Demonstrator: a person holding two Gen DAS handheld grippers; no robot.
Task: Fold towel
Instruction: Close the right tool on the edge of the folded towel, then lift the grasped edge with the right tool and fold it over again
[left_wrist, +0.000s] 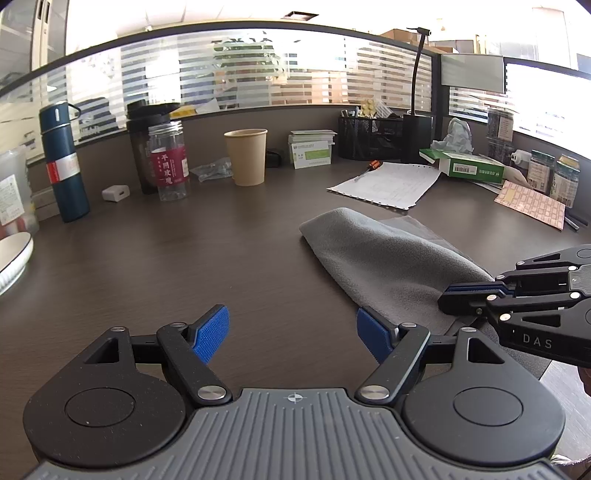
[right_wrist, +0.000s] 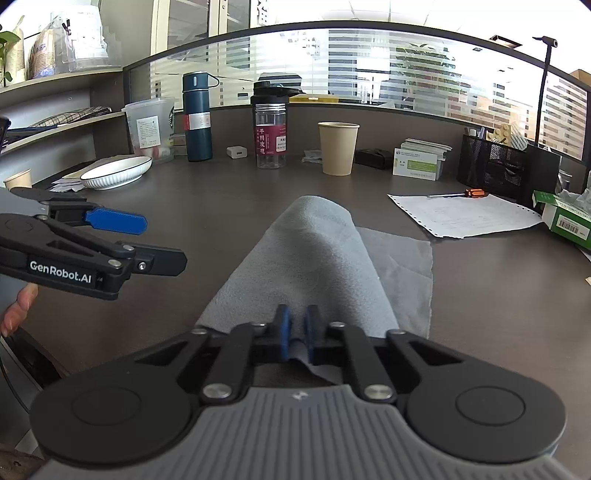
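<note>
A grey towel (left_wrist: 384, 258) lies on the dark desk, folded over into a long hump, with a single flat layer showing along its far side (right_wrist: 406, 258). My right gripper (right_wrist: 296, 325) is shut on the towel's near edge, with cloth pinched between the blue pads; in the left wrist view it comes in from the right (left_wrist: 465, 295). My left gripper (left_wrist: 293, 326) is open and empty, just left of the towel's near end, above the bare desk; the right wrist view shows it at the left (right_wrist: 147, 240).
A paper cup (left_wrist: 246, 157), clear jar (left_wrist: 169, 162), dark shaker bottle, blue flask (left_wrist: 63, 162) and white charger stand along the back. A white plate (right_wrist: 116, 171) is at the left. Printed paper (left_wrist: 388, 184), a screwdriver, a tissue box (left_wrist: 469, 166) and a mesh organiser are at the right.
</note>
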